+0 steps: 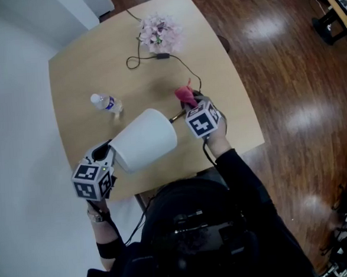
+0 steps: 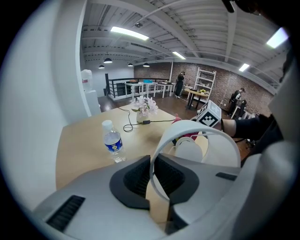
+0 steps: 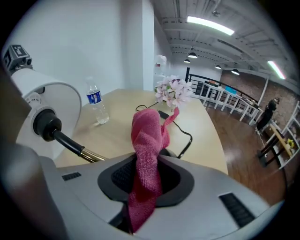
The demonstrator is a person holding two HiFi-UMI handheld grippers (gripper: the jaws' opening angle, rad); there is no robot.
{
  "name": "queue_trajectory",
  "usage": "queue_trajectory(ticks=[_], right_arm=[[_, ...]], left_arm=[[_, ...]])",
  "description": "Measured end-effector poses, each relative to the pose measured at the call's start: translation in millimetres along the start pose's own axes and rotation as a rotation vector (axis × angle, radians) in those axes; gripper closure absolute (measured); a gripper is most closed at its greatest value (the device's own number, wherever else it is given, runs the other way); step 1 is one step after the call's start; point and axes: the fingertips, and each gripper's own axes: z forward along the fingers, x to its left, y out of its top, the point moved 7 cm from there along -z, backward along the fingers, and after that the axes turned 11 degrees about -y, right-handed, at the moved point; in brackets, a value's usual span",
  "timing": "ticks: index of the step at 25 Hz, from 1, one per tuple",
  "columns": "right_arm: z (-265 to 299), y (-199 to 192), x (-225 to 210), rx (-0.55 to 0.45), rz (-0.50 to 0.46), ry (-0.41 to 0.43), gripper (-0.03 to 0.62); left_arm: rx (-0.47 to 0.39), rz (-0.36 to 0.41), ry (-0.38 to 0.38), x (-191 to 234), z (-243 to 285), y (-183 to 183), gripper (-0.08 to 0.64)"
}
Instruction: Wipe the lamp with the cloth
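Observation:
The lamp's white shade leans over the near part of the wooden table. My left gripper is shut on the shade's rim, which runs between the pads of the left gripper. The black socket and brass stem of the lamp show in the right gripper view. My right gripper is shut on the pink cloth, just right of the shade's narrow end. The cloth sticks up from the right gripper and does not touch the lamp.
A small water bottle stands left of the shade. A bunch of pale pink flowers sits at the table's far side, with a black cable looping past it. A white wall runs along the left; wooden floor lies to the right.

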Motion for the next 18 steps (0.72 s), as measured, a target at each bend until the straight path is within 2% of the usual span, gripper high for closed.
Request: queue_trajectory(ticks=[5, 12, 18], right_arm=[[-21.7, -18.0, -36.6, -0.016, 0.108, -0.011, 0.506], [-52.4, -66.2, -63.2, -0.006, 0.229, 0.006, 0.506], [-55.9, -112.2, -70.1, 0.044, 0.296, 0.035, 0.506]], left_arm=[[0.008, 0.014, 0.001, -7.3, 4.5, 33.2, 0.525], [0.064, 0.159, 0.01, -25.5, 18.3, 103.9, 0.526], [0.014, 0.256, -0.014, -58.4, 42.1, 170.7, 0.526]])
